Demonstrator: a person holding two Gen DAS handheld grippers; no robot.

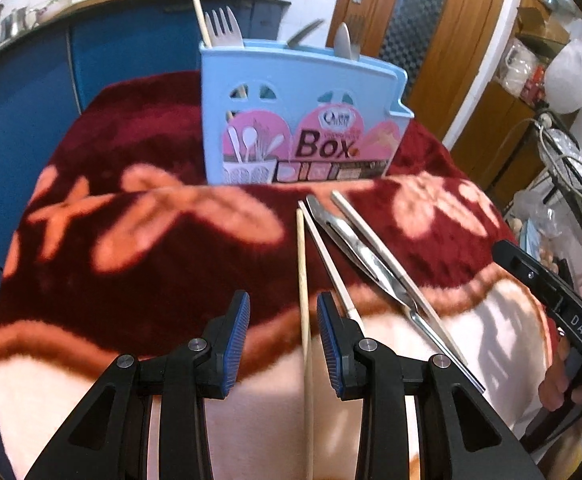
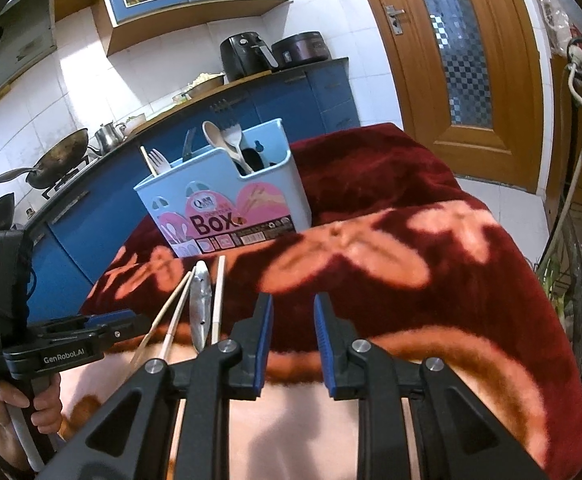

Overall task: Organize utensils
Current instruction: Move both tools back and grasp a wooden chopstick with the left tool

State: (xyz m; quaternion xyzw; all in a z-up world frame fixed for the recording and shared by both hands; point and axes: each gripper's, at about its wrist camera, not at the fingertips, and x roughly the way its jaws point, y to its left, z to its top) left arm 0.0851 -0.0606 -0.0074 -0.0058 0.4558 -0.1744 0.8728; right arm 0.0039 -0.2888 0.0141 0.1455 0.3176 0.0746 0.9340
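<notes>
The left gripper [image 1: 283, 338] is partly open, with a chopstick [image 1: 303, 280] lying in the gap between its blue pads [image 1: 241, 344]. The pads do not press on it. The right gripper [image 2: 291, 344] has a narrower gap and nothing is in it. It hangs over the blanket [image 2: 431, 240], just to the right of the loose things.

Those loose things lie side by side on the blanket, near its front edge: the chopstick, a second chopstick [image 1: 331, 264], a metal spoon [image 1: 355, 248] and a third chopstick [image 1: 387, 256]. The spoon touches the third chopstick along its side.

Further back, in the middle of the blanket, stands the blue box [image 1: 299, 120], upright. A fork [image 1: 223, 26] and a stick [image 1: 201, 20] stand up in its left part. A wooden spoon [image 2: 219, 138] and more utensils stand in its right part.

A hand [image 2: 19, 412] holds the left gripper's handle at the left of the right view
</notes>
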